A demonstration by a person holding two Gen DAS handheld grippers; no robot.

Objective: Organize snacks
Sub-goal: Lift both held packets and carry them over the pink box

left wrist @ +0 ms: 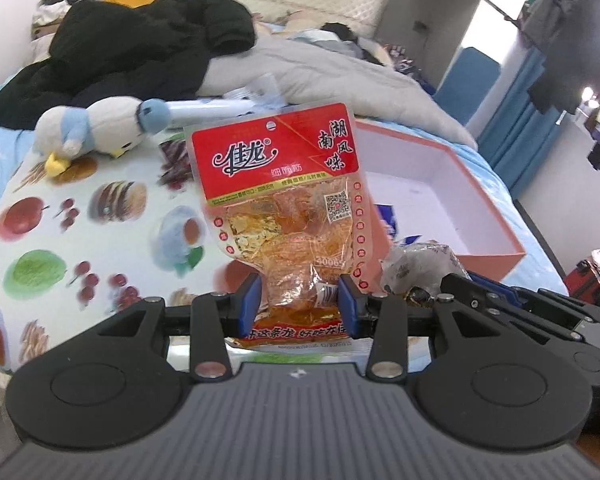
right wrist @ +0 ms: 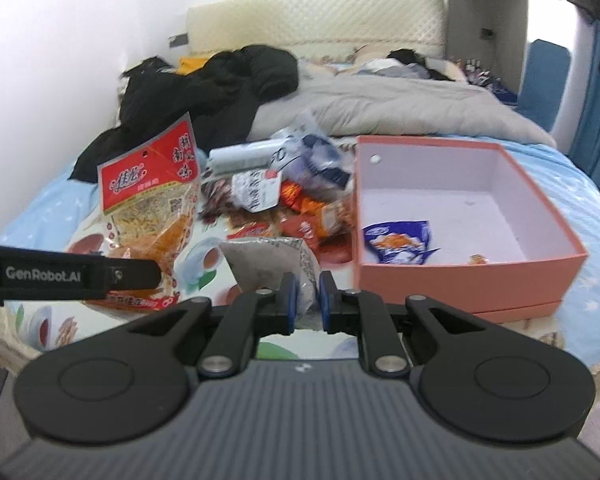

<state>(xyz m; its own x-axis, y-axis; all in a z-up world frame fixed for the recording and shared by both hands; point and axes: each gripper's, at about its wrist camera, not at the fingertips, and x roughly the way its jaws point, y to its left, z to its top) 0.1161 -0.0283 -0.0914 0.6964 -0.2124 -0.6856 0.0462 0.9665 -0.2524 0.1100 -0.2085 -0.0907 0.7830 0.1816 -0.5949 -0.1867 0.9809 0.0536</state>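
My left gripper [left wrist: 299, 300] is shut on a large red-and-clear snack bag [left wrist: 278, 184] and holds it upright above the fruit-print cloth [left wrist: 100, 232]. The same bag [right wrist: 148, 196] shows at the left of the right wrist view, with the left gripper's arm [right wrist: 68, 276] in front of it. My right gripper [right wrist: 306, 300] is shut on a small silver-grey snack packet [right wrist: 272, 264], just left of the pink box [right wrist: 540, 264]. The box holds a blue snack packet [right wrist: 398, 240] and a small orange piece [right wrist: 478, 259]. A pile of loose snacks [right wrist: 284, 196] lies behind the packet.
A plush penguin [left wrist: 92, 128] lies on the cloth at the left. A black jacket [right wrist: 220, 84] and a grey duvet [right wrist: 400, 108] lie further back on the bed. The pink box [left wrist: 496, 256] stands right of the left gripper.
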